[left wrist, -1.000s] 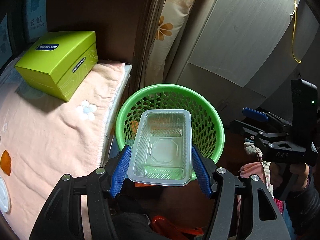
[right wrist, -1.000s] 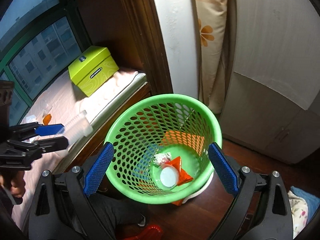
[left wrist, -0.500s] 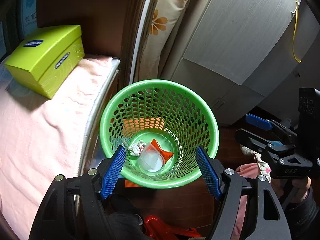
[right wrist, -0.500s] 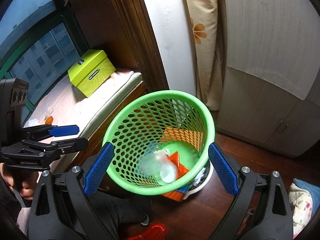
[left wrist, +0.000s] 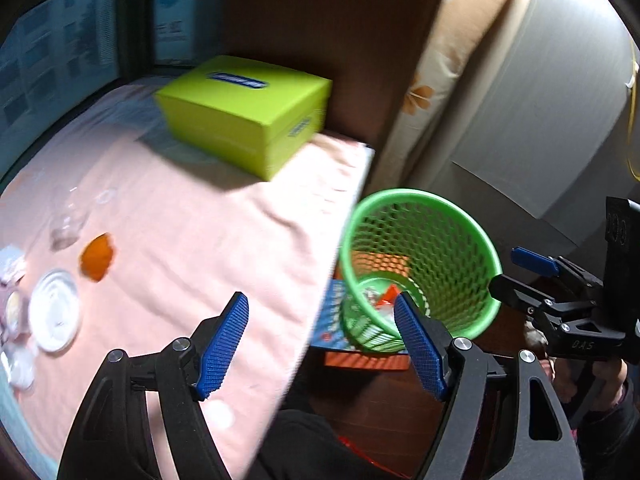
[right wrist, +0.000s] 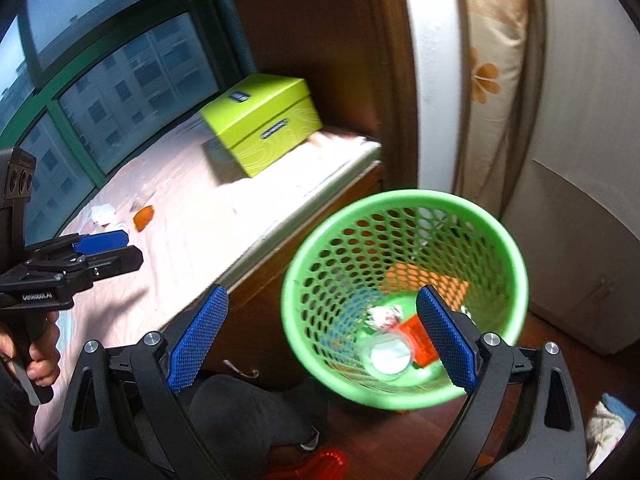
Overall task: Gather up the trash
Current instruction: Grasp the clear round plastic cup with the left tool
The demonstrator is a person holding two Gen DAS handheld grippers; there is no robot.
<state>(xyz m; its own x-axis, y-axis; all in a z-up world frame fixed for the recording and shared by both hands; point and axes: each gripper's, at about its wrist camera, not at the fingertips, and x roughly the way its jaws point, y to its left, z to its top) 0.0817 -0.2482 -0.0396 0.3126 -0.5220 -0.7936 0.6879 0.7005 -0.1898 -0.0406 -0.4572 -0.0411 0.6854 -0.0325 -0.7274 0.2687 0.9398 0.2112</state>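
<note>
Both grippers empty: left gripper (left wrist: 320,340) w/ jaws opening, nothing between, right gripper (right wrist: 322,336) wide, green basket (right wrist: 404,200) lower right of frame w/ clear tub (right wrist: 390,358) & wrappers inside, more trash (left wrist: 54,312) at left edge on pink bed (left wrist: 192,240).

Both wrist views angled down, sharing green basket (left wrist: 420,264) (right wrist: 404,292), pink bed (left wrist: 180,248)

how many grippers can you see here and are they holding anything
2. Left gripper over the pink blanket's edge, jaws opening, empty; right gripper above the green basket, open, empty.
</note>
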